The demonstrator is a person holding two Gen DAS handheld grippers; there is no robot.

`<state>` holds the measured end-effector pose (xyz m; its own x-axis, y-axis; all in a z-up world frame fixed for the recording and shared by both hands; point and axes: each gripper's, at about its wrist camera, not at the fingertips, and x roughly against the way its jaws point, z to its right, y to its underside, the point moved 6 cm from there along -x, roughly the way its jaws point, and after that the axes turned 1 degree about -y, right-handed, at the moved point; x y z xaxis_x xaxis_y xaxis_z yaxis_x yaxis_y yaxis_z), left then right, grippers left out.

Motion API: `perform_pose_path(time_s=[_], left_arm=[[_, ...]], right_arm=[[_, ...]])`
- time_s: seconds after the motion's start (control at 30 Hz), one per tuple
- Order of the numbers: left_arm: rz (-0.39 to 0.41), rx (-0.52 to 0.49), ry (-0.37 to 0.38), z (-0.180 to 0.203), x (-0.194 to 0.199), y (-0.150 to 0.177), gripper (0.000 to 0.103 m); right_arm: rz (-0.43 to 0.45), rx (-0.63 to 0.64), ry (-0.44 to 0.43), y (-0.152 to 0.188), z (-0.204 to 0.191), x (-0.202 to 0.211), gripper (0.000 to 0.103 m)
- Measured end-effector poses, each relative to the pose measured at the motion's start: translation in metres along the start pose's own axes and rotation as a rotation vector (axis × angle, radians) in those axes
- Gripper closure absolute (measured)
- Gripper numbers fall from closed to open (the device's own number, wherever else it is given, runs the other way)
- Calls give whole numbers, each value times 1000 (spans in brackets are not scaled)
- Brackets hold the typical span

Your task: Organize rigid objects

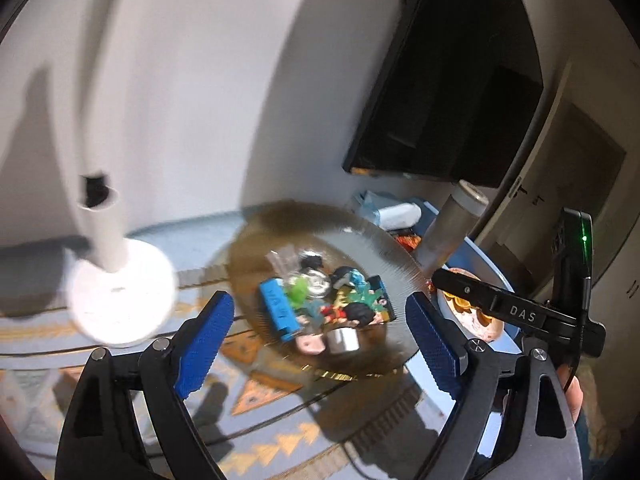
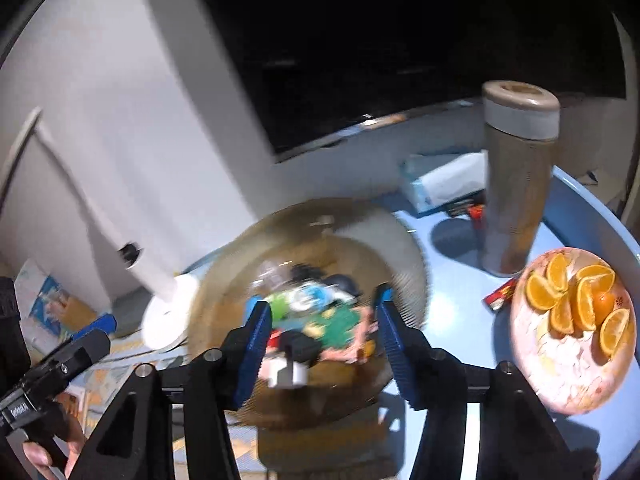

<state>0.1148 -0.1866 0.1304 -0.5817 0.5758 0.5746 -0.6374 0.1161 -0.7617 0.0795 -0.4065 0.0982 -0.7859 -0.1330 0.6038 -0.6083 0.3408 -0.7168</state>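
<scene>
Amber glass dish holds the jumbled small toys in 1 spot on the blue table. Both tongs, left gripper and right gripper, gape empty above it, likely choosing.

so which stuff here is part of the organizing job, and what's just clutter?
Job:
- glass plate
- pile of small toys and parts on it
- left gripper, open, nothing between the pads
- right gripper, open, nothing between the pads

Lying about:
- plate of orange wedges
- tumbler
- tissue pack
- white lamp base
</scene>
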Motion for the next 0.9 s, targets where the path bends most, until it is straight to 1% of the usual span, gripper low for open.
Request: perform_pose_path(time_s=[0.1, 0.17, 0.23, 0.27, 0.3, 0.33, 0.37, 0.4, 0.5, 0.53, 0.63, 0.7, 0.77, 0.83, 0.87, 0.9], left_arm=[[51, -21, -45, -9, 46, -1, 16], [102, -27, -90, -19, 90, 1, 16], [146, -19, -122, -30, 125, 4, 11], [170, -9, -149, -38, 146, 9, 1], [185, -1, -175, -45, 161, 14, 1], [191, 4, -193, -52, 172, 21, 1], [184, 12, -204, -61, 181, 33, 1], [169, 23, -218, -70, 183, 45, 1], [130, 52, -296, -95, 175, 88, 1], [116, 59, -322, -104, 169, 107, 1], [56, 71, -384, -121, 141, 151, 1], [30, 77, -411, -129, 122, 173, 1], [-1, 81, -431, -135, 106, 188, 1], [-36, 94, -439, -141, 93, 199, 1], [-57, 97, -451, -143, 91, 200, 1], [-50, 91, -454, -142, 91, 198, 1]], right_arm=[[9, 32, -60, 6, -33, 16, 44], [10, 52, -113, 13, -62, 27, 43], [4, 72, -152, 24, -89, 36, 38], [0, 84, -171, 31, -103, 40, 29], [0, 95, -182, 38, -114, 44, 17], [6, 113, -191, 50, -128, 48, 13], [10, 132, -197, 58, -138, 51, 12], [10, 156, -196, 69, -147, 51, 12], [-6, 210, -140, 111, -166, 34, 11], [-36, 225, -120, 132, -171, 19, 11], [-97, 277, -59, 170, -171, -17, 11], [-120, 313, -34, 191, -168, -35, 11], [-141, 347, 11, 206, -165, -51, 11], [-171, 355, 31, 215, -163, -62, 11], [-179, 356, 33, 215, -162, -63, 11], [-173, 359, 35, 214, -163, -62, 11]])
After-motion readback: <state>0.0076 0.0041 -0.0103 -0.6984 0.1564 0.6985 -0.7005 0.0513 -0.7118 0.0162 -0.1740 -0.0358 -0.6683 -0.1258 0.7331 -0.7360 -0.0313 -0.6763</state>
